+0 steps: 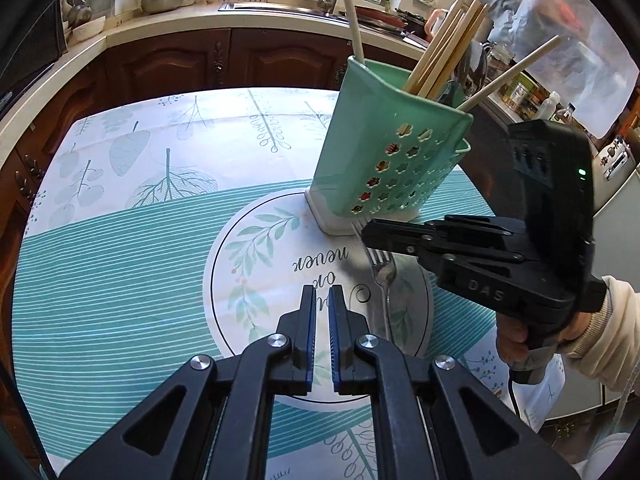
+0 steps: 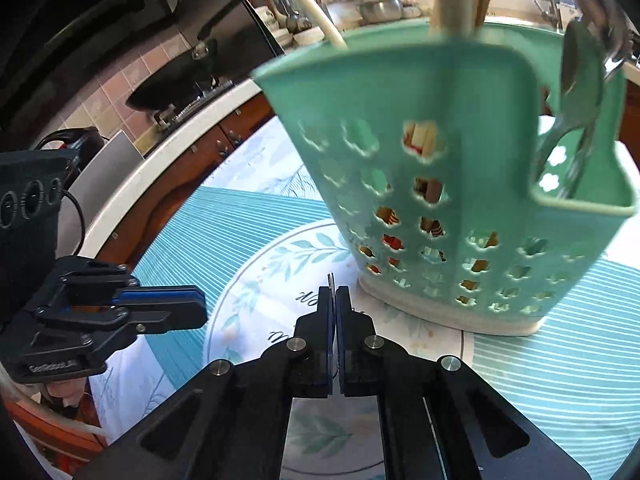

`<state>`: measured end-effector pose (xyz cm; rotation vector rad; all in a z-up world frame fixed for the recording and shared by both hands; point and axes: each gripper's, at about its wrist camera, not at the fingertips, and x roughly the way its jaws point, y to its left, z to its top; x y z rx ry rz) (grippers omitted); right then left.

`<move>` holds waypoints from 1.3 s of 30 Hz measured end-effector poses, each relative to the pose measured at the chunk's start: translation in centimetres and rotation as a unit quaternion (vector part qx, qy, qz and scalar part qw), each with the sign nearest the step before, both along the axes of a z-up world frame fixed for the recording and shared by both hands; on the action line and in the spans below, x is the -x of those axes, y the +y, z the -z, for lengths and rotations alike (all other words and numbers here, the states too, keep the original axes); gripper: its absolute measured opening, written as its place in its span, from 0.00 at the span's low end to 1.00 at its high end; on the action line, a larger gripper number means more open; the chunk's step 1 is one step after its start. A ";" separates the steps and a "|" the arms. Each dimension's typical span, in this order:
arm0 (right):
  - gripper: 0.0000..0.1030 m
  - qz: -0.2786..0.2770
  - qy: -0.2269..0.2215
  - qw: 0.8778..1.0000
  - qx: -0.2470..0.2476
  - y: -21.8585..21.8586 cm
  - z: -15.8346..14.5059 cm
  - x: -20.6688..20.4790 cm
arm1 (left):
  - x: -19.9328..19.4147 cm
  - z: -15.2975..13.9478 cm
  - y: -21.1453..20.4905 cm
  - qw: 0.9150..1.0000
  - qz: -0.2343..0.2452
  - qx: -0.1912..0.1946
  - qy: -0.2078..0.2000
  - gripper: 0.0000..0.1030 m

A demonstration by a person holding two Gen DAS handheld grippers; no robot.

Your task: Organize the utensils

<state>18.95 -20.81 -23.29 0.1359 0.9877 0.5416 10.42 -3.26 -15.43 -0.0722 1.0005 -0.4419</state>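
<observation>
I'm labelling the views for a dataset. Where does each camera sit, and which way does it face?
Left wrist: on the left gripper, looking down along its shut fingers at the tablecloth, green utensil holder and fork; the right gripper, hand and sleeve show at right.
Right wrist: on the right gripper, facing the holder close up; the left gripper shows at left.
Shared: holder, tablecloth, both grippers.

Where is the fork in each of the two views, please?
Left wrist view: the fork lies right of centre on the tablecloth, under the right tool.
Right wrist view: only a thin metal edge shows between the tool's fingers; probably the fork.
Shared landmark: the green utensil holder.
</observation>
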 end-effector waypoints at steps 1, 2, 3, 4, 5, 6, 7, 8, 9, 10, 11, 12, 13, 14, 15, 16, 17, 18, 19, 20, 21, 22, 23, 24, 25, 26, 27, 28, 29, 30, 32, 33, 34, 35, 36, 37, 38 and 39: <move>0.01 0.001 -0.004 1.000 -0.001 -0.2 -0.4 0.4 | 0.1 -0.2 -0.1 1.000 0.000 0.000 -0.001 0.03; 0.01 0.003 -0.010 1.000 -0.001 -0.4 -1.0 0.8 | 0.3 -0.4 -0.2 1.000 0.000 0.000 -0.003 0.03; 0.01 0.006 -0.019 1.000 0.000 -0.5 -1.6 1.2 | 0.4 -0.5 -0.2 1.000 0.000 0.000 -0.004 0.03; 0.01 0.009 -0.026 1.000 0.003 -0.5 -2.5 1.8 | 0.5 -0.7 -0.3 1.000 0.000 0.000 -0.004 0.03; 0.01 0.012 -0.036 0.999 0.006 -0.6 -3.3 2.2 | 0.7 -0.9 -0.4 1.000 0.000 0.000 -0.005 0.03; 0.01 0.016 -0.048 0.999 0.010 -0.5 -4.2 2.8 | 0.8 -1.3 -0.6 1.000 0.000 0.000 -0.008 0.03; 0.01 0.019 -0.058 0.998 0.014 -0.7 -5.1 3.4 | 1.0 -1.7 -0.7 1.000 0.000 0.001 -0.011 0.03; 0.01 0.025 -0.075 0.997 0.020 -0.7 -6.6 4.1 | 1.1 -2.2 -0.8 1.000 0.000 0.002 -0.014 0.03; 0.01 0.030 -0.087 0.995 0.025 -1.0 -7.6 4.7 | 1.3 -2.6 -0.9 1.000 -0.001 0.002 -0.017 0.03; 0.01 0.036 -0.100 0.994 0.030 -1.2 -8.7 5.2 | 1.4 -3.1 -1.1 1.000 -0.001 0.003 -0.020 0.03; 0.01 0.047 -0.120 0.991 0.042 -1.5 -10.2 6.0 | 1.5 -3.8 -1.3 1.000 -0.001 0.004 -0.026 0.04; 0.01 0.056 -0.139 0.987 0.054 -1.7 -11.4 6.6 | 1.5 -4.2 -1.4 1.000 -0.003 0.005 -0.029 0.04; 0.01 0.058 -0.176 0.982 0.042 -2.0 -12.3 7.2 | 1.6 -4.8 -1.6 0.999 -0.004 0.006 -0.034 0.04; 0.01 0.071 -0.197 0.976 0.059 -2.3 -13.6 7.9 | 1.5 -5.2 -1.8 0.999 -0.006 0.006 -0.037 0.05; 0.01 0.087 -0.224 0.967 0.085 -2.7 -14.8 8.6 | 1.5 -5.7 -1.9 0.999 -0.011 0.006 -0.041 0.05; 0.01 0.099 -0.244 0.959 0.103 -2.9 -15.7 9.1 | 1.4 -6.1 -2.1 0.999 -0.014 0.006 -0.044 0.05; 0.01 0.112 -0.274 0.947 0.126 -3.3 -17.0 9.8 | 1.1 -6.7 -2.2 0.999 -0.021 0.008 -0.048 0.05; 0.01 0.122 -0.294 0.938 0.140 -3.7 -17.8 10.2 | 0.9 -7.0 -2.3 0.998 -0.026 0.009 -0.051 0.06; 0.01 0.131 -0.312 0.929 0.151 -4.3 -18.9 10.7 | 0.7 -7.4 -2.4 0.998 -0.032 0.013 -0.053 0.07; 0.01 0.141 -0.333 0.917 0.166 -4.6 -19.7 11.1 | 0.5 -7.8 -2.5 0.998 -0.036 0.019 -0.054 0.08; 0.01 0.153 -0.357 0.904 0.180 -4.9 -20.6 11.3 | 0.2 -8.0 -2.5 0.998 -0.039 0.023 -0.054 0.09; 0.01 0.160 -0.374 0.893 0.189 -5.6 -21.2 11.6 | -0.1 -8.3 -2.6 0.997 -0.044 0.026 -0.053 0.09; 0.01 0.170 -0.399 0.878 0.202 -6.3 -22.0 11.6 | -0.3 -8.5 -2.7 0.997 -0.047 0.028 -0.054 0.10; 0.01 0.176 -0.415 0.868 0.208 -6.6 -22.6 11.7 | -0.6 -8.6 -2.7 0.997 -0.050 0.029 -0.054 0.10; 0.01 0.182 -0.434 0.857 0.212 -6.8 -22.9 11.7 | -0.8 -8.8 -2.8 0.997 -0.052 0.029 -0.056 0.10; 0.01 0.186 -0.443 0.850 0.215 -7.3 -23.6 11.6 | -1.0 -8.9 -3.0 0.997 -0.054 0.030 -0.057 0.10; 0.01 0.188 -0.454 0.844 0.215 -7.7 -24.2 11.2 | -1.2 -9.0 -3.1 0.996 -0.055 0.029 -0.057 0.10; 0.01 0.192 -0.460 0.840 0.215 -7.9 -24.5 10.9 | -1.3 -9.1 -3.2 0.996 -0.057 0.028 -0.059 0.10; 0.01 0.198 -0.467 0.834 0.217 -8.3 -24.6 10.5 | -1.5 -9.0 -3.2 0.996 -0.059 0.028 -0.058 0.10; 0.01 0.202 -0.472 0.831 0.217 -8.4 -24.6 10.3 | -1.5 -9.0 -3.3 0.996 -0.060 0.028 -0.058 0.10; 0.01 0.209 -0.481 0.823 0.216 -8.6 -24.4 9.2 | -1.7 -8.9 -3.4 0.996 -0.067 0.029 -0.055 0.10; 0.01 0.212 -0.486 0.820 0.216 -8.7 -24.3 8.9 | -1.8 -8.8 -3.4 0.996 -0.069 0.029 -0.055 0.10; 0.01 0.212 -0.491 0.817 0.215 -8.8 -24.1 8.8 | -1.9 -8.7 -3.4 0.995 -0.074 0.027 -0.055 0.10; 0.01 0.210 -0.493 0.817 0.215 -8.5 -23.6 7.8 | -1.9 -8.6 -3.4 0.995 -0.077 0.026 -0.055 0.10; 0.01 0.207 -0.493 0.817 0.215 -8.5 -23.3 7.7 | -1.9 -8.5 -3.5 0.995 -0.077 0.027 -0.057 0.10; 0.01 0.203 -0.494 0.818 0.214 -8.5 -23.0 7.5 | -1.9 -8.5 -3.5 0.995 -0.079 0.025 -0.062 0.10; 0.01 0.199 -0.494 0.819 0.213 -8.3 -22.4 7.0 | -1.8 -8.4 -3.5 0.994 -0.081 0.021 -0.069 0.09; 0.01 0.194 -0.494 0.820 0.213 -7.4 -21.6 5.9 | -1.8 -8.4 -3.6 0.994 -0.080 0.018 -0.073 0.07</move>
